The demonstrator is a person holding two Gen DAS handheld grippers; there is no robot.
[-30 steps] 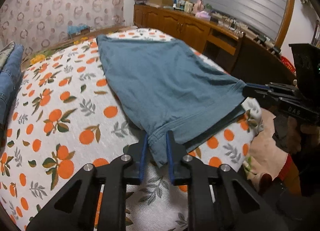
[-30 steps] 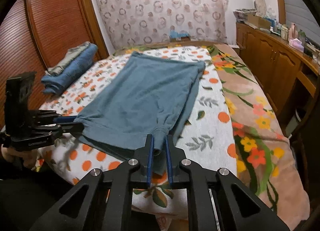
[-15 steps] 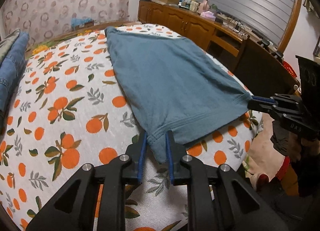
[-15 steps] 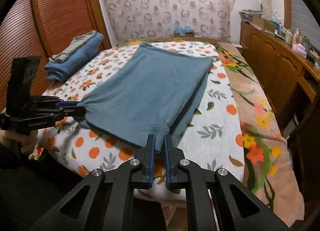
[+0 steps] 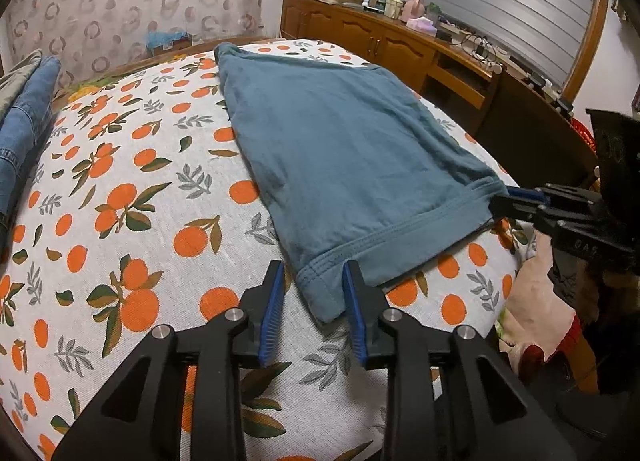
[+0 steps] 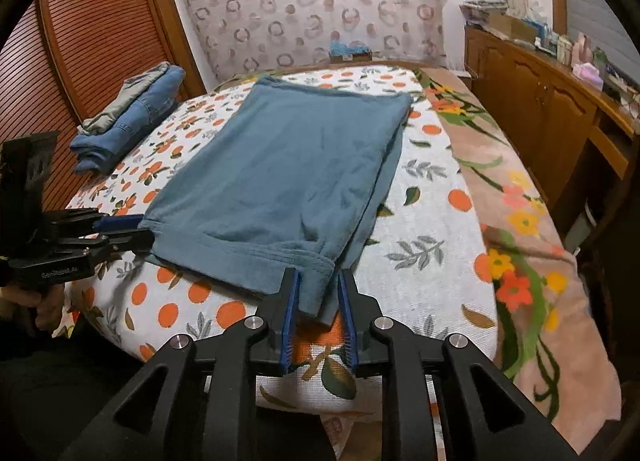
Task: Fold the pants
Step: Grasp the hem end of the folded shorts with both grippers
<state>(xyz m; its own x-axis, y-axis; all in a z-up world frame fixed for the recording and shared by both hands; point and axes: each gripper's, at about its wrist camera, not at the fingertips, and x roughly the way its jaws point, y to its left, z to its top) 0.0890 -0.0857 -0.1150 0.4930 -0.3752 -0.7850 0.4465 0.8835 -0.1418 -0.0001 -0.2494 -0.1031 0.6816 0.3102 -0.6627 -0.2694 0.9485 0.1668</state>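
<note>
Teal fabric: pants (image 5: 344, 149) lie flat on the orange-print bed (image 5: 120, 221), long axis running from near hem to far edge.
Left wrist view: left hand-held gripper (image 5: 314, 297) is spread, hem corner lying loose between its fingers; right hand-held gripper (image 5: 516, 197) sits at the other hem corner, grip unclear here.
Right wrist view: right hand-held gripper (image 6: 318, 299) is parted around the near corner; left hand-held gripper (image 6: 124, 231) touches the left corner; folded jeans (image 6: 132, 117) lie far left beside a wooden wardrobe (image 6: 80, 41).
</note>
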